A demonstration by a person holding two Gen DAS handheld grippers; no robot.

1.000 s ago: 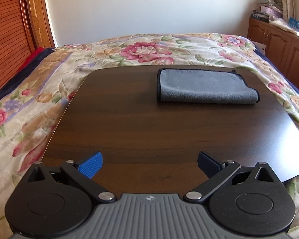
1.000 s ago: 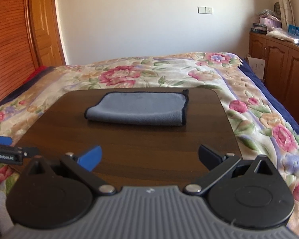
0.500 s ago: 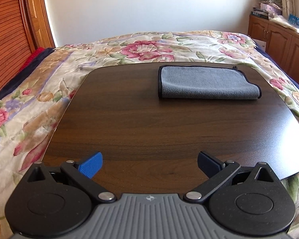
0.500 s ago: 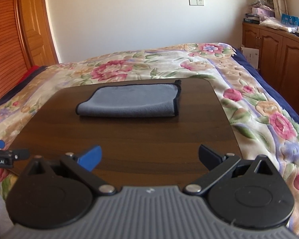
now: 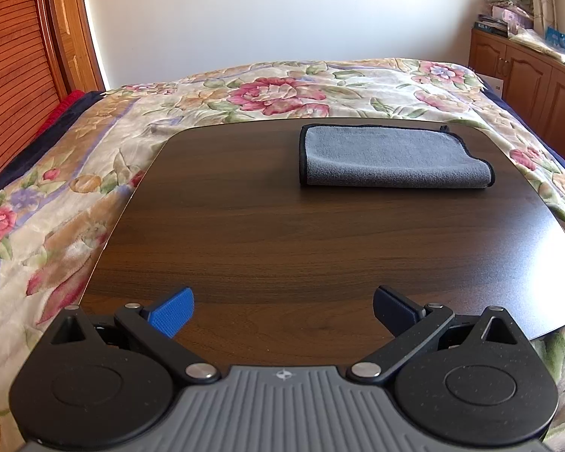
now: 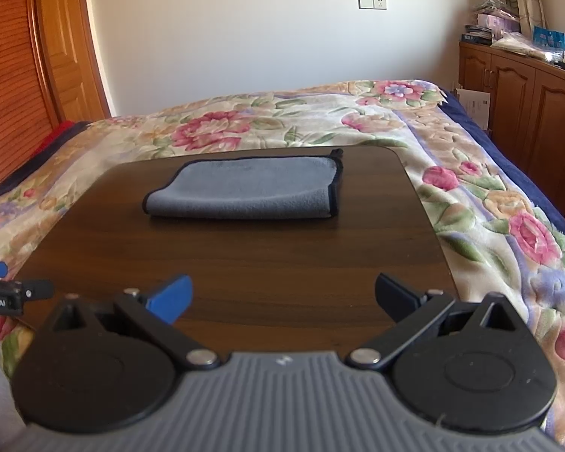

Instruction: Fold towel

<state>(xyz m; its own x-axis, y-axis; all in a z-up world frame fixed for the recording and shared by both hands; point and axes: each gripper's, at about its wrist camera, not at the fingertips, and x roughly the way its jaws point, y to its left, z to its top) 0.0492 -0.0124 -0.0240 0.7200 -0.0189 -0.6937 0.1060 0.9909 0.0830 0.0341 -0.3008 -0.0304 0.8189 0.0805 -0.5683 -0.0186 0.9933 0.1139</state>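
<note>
progress: looks basically done already, towel (image 5: 393, 156) lying folded over at least once, neat rectangle, nothing gripping it
left over: maybe one more fold in half if a smaller packet is wanted, otherwise just backing off; only a guess from how it lies

left tool (image 5: 282, 310): spread wide, nothing between the pads, hovering over the near edge of the bench (image 5: 245, 233), well apart from the towel
right tool (image 6: 282, 299): same deal, spread wide and holding nothing, over the near edge, well short of the towel

where the towel sits: far half of the bench, towards the right from the left view, roughly centred from the right view, flat on the dark wood
bench itself: resting on the floral bedspread (image 6: 489, 226)

towel look: grey, fuzzy microfibre, thin black trim along the edges
fold line: soft rounded fold along the near long side, layers stacked fairly even
loose bits: near right corner rounded and a bit bulgy in the left view, small black loop poking out at the far right corner (image 6: 336, 152)
wrinkles: none worth mentioning, top face smooth
</note>
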